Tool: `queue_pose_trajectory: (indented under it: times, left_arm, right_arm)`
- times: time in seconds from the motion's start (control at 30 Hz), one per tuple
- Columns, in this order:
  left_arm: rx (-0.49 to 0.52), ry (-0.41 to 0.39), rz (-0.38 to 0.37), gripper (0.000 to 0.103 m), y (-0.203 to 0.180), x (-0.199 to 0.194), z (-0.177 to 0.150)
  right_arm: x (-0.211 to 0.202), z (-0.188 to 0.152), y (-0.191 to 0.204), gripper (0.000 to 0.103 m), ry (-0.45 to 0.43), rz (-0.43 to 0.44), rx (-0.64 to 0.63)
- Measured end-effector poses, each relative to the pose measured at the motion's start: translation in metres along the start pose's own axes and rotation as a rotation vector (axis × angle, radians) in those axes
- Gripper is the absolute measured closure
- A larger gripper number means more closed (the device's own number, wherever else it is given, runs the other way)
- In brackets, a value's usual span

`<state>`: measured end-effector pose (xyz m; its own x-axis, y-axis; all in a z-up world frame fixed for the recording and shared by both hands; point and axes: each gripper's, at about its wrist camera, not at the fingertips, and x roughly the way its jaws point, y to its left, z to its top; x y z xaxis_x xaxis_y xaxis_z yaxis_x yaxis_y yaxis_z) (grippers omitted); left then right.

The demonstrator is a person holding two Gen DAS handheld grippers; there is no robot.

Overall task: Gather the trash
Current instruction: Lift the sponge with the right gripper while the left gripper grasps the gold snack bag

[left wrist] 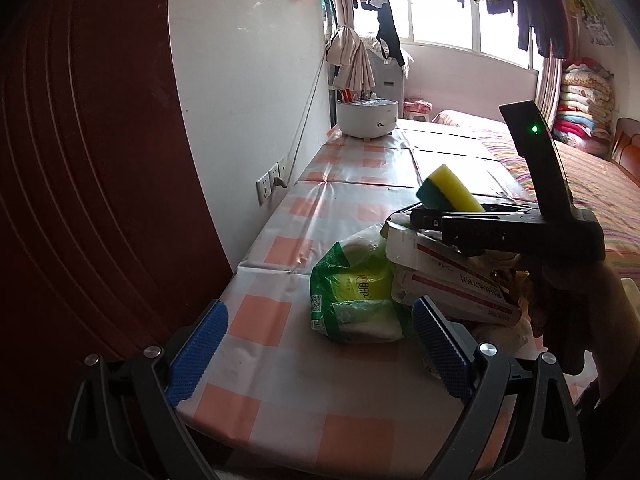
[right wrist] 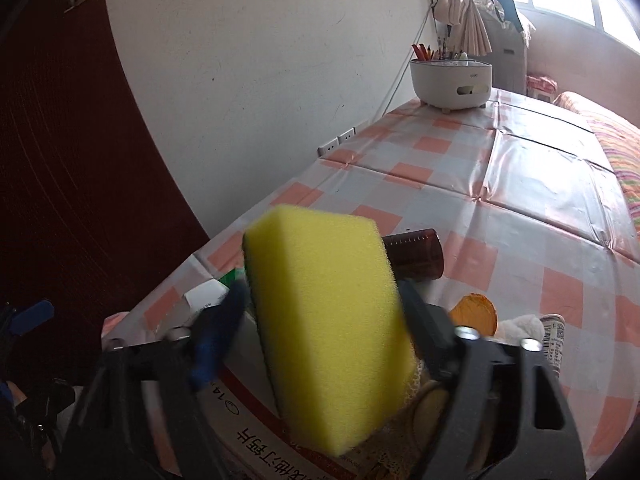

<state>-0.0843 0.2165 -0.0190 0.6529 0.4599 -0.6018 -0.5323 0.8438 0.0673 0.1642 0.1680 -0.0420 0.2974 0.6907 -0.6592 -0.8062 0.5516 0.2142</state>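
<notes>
The right gripper (right wrist: pixel 320 316) squeezes a yellow sponge (right wrist: pixel 328 320) between its two fingers, so the sponge sits right in the tool's grip, up above a pile of trash. Just under it lie a white box (left wrist: pixel 448 276) and a green bag (left wrist: pixel 352 292) on the checked tablecloth (left wrist: pixel 280 240). The left gripper (left wrist: pixel 316 356) is spread wide with nothing inside.

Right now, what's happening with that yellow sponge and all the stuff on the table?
A person is tidying trash using two tools. The right hand-held gripper is squeezing the yellow sponge, held above a pile of boxes and a green bag on the checkered table. The left hand-held gripper waits open and empty near the bag.
</notes>
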Motion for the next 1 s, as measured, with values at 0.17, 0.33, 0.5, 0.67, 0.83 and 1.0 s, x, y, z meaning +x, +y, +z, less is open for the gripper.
queue_pose_trajectory:
  times: [0.17,0.33,0.5,0.67,0.83,1.0]
  left_arm:
    - [0.007,0.009,-0.002,0.012,-0.004,0.003,-0.002]
    - [0.005,0.015,-0.026,0.012,-0.007,0.004,-0.003]
    - [0.021,0.008,-0.072,0.012,-0.022,0.001,-0.004]
    - [0.061,0.006,-0.156,0.012,-0.043,0.0,-0.004]
    - [0.091,0.015,-0.269,0.012,-0.07,0.0,-0.001]
    - [0.164,0.012,-0.333,0.012,-0.105,0.003,0.004]
  right_arm:
    - [-0.024,-0.003,-0.009,0.068,-0.069,0.024,0.058]
    - [-0.062,-0.004,-0.024,0.068,-0.174,0.104,0.156]
    - [-0.104,-0.016,-0.041,0.068,-0.26,0.114,0.241]
    - [-0.141,-0.034,-0.054,0.068,-0.317,0.046,0.274]
    - [-0.167,-0.053,-0.063,0.068,-0.336,-0.037,0.283]
    - [-0.182,-0.069,-0.075,0.068,-0.336,-0.094,0.298]
